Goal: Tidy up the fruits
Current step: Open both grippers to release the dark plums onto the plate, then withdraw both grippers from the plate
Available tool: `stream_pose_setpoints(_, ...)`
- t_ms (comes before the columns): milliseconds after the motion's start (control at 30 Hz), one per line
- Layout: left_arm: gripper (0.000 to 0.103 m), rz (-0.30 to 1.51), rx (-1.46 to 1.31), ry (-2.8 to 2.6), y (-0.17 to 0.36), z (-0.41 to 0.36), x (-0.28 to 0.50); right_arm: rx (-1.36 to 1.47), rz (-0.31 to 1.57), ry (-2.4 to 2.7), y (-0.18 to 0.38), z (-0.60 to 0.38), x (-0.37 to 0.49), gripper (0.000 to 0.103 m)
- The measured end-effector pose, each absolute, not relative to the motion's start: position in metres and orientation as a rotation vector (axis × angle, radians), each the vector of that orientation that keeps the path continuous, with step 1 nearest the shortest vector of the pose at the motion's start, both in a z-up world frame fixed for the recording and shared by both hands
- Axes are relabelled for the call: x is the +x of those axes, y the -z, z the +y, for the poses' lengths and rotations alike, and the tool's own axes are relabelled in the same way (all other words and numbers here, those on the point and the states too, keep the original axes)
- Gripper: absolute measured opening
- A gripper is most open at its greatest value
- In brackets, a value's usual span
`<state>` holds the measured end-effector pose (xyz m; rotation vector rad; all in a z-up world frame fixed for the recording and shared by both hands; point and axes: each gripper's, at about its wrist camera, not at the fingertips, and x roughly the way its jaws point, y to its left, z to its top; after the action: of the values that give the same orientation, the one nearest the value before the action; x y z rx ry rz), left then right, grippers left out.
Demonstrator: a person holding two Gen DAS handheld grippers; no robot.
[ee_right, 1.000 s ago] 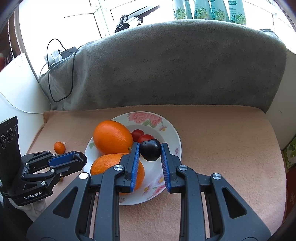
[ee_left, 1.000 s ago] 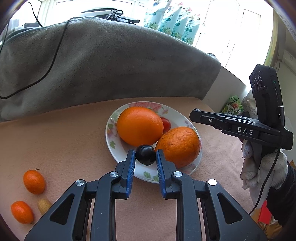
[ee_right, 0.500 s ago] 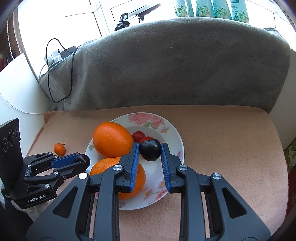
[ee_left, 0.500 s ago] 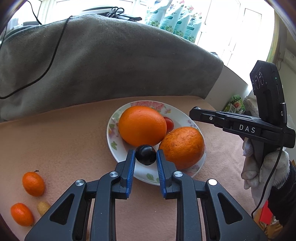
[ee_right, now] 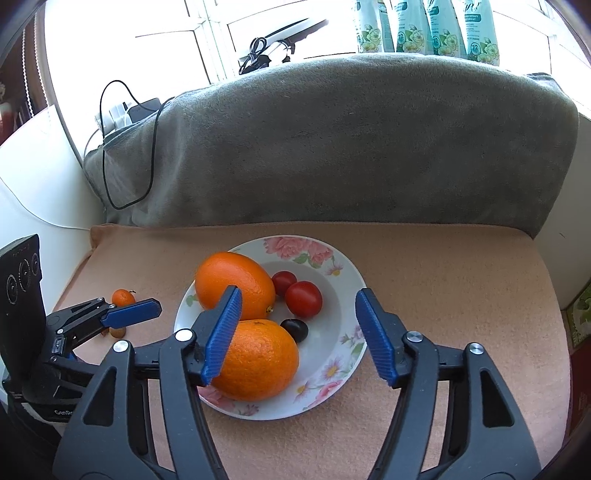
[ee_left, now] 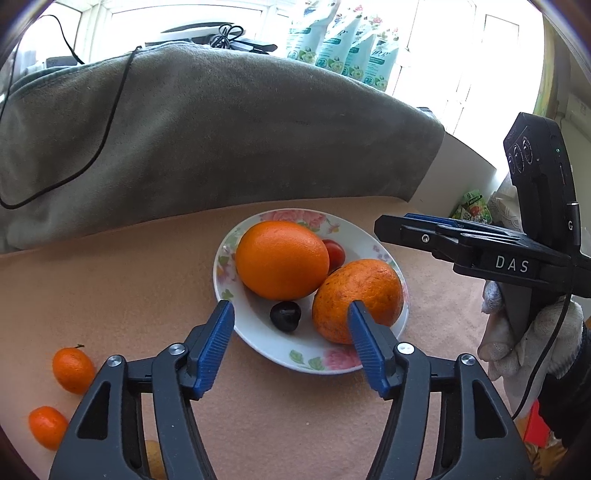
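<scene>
A flowered white plate [ee_left: 314, 363] [ee_right: 343, 273] holds two large oranges [ee_left: 282, 260] [ee_right: 255, 360] and red tomatoes [ee_right: 303, 299]. My left gripper [ee_left: 290, 308] hangs over the plate's near rim. Its jaws are opening, and a dark plum [ee_left: 285, 315] lies on the plate below them, clear of both pads. My right gripper [ee_right: 299, 293] is also opening above the plate. A dark plum [ee_right: 294, 329] rests loose beside the near orange, touched by neither pad. Two kumquats [ee_left: 73, 369] [ee_right: 123, 297] lie on the cloth left of the plate.
A peach cloth [ee_right: 443, 295] covers the surface. A grey blanket [ee_right: 332, 147] with a black cable [ee_left: 107, 122] rises behind it. Bottles [ee_right: 424, 26] stand on the window sill. A gloved hand [ee_left: 517, 332] holds the right gripper [ee_left: 380, 223]; the left gripper [ee_right: 155, 306] reaches in from the left.
Both grippers had their jaws close around a dark plum. Both jaws have now spread wide, and a plum lies loose on the plate in each view. Neither hand has shifted noticeably.
</scene>
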<state>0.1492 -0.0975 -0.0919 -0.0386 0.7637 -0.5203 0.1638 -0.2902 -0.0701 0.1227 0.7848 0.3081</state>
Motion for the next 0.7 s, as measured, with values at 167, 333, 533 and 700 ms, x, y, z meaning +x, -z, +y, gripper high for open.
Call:
stream_pose_setpoints(167,0.076,0.755,-0.017,0.497,0.088,-0.1,0.146,0.11,0.756,-0.299,0.064,-0.289,0.16,0.089)
stream_pose_setpoints(333,0.077,0.748,-0.009,0.486,0.085,-0.1,0.143,0.073,0.747,-0.284,0.061,-0.285,0.157,0.092)
stream_pose_setpoints(533,0.077,0.741,0.005,0.478,0.082,-0.101,0.139,0.054,0.733,-0.267,0.057,-0.283,0.153,0.092)
stream_pose_setpoints(700,0.077,0.731,0.015,0.471,0.079,-0.1,0.135,0.054,0.716,-0.251,0.05,-0.283,0.147,0.096)
